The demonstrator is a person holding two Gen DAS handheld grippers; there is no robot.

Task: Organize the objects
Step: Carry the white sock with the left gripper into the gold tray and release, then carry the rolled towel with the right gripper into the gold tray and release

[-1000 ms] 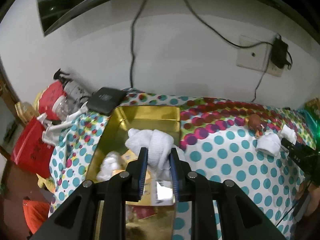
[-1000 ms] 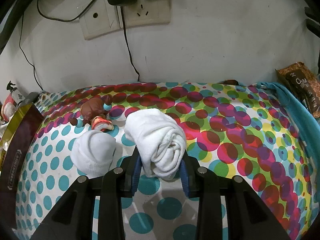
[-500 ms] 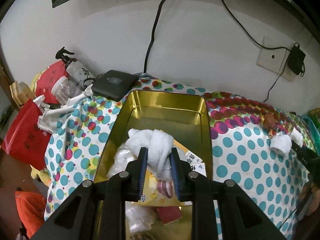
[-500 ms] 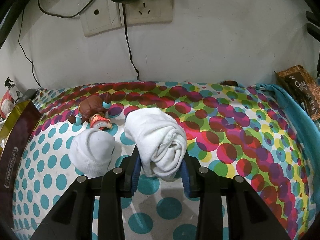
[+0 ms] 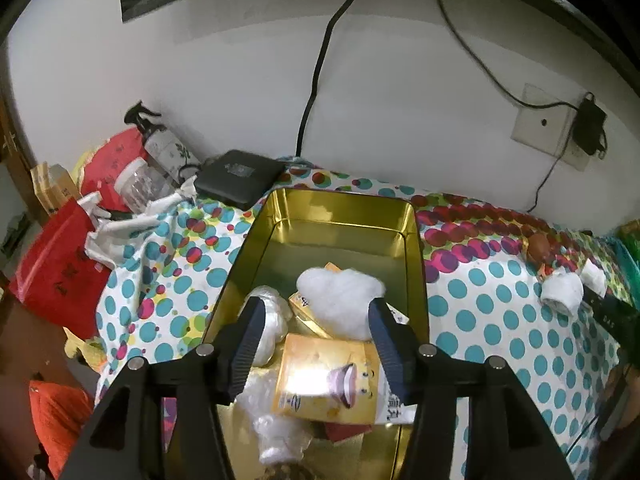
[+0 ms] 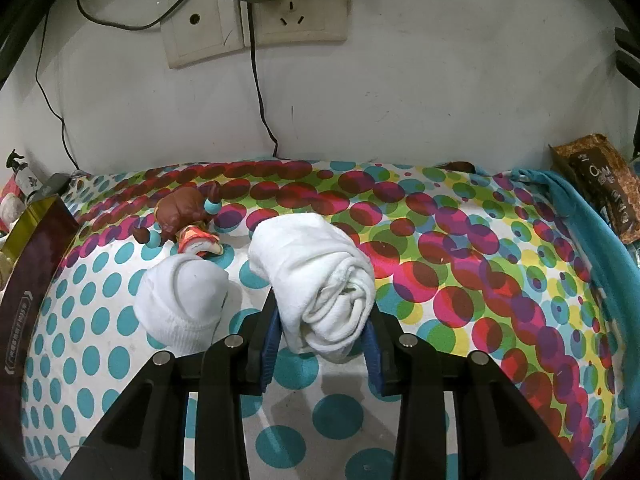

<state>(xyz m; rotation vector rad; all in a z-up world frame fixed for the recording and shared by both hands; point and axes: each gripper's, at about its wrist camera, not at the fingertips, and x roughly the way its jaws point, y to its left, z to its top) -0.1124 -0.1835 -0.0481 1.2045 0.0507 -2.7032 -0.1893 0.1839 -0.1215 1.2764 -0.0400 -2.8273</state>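
My left gripper (image 5: 316, 312) hangs over the gold tin (image 5: 416, 236), its jaws opening. A white rolled sock (image 5: 340, 300) lies loose between them on the packets in the tin, with no pad pressing on it. In the right wrist view my right gripper (image 6: 320, 340) is shut on another rolled white sock (image 6: 320, 276) just above the dotted cloth. A second white sock bundle (image 6: 180, 304) lies to its left, with a small brown figurine (image 6: 184, 216) behind that.
The tin also holds a yellow packet (image 5: 328, 380) and crumpled plastic bags (image 5: 272, 320). A black box (image 5: 240, 176), a jar and red bags crowd the far left. Wall sockets with cables (image 6: 256, 12) hang behind. A brown snack packet (image 6: 600, 184) lies far right.
The left jaws have spread apart and let go of the white sock, which now lies in the tin. The left gripper moved further over the tin. The right gripper kept still.
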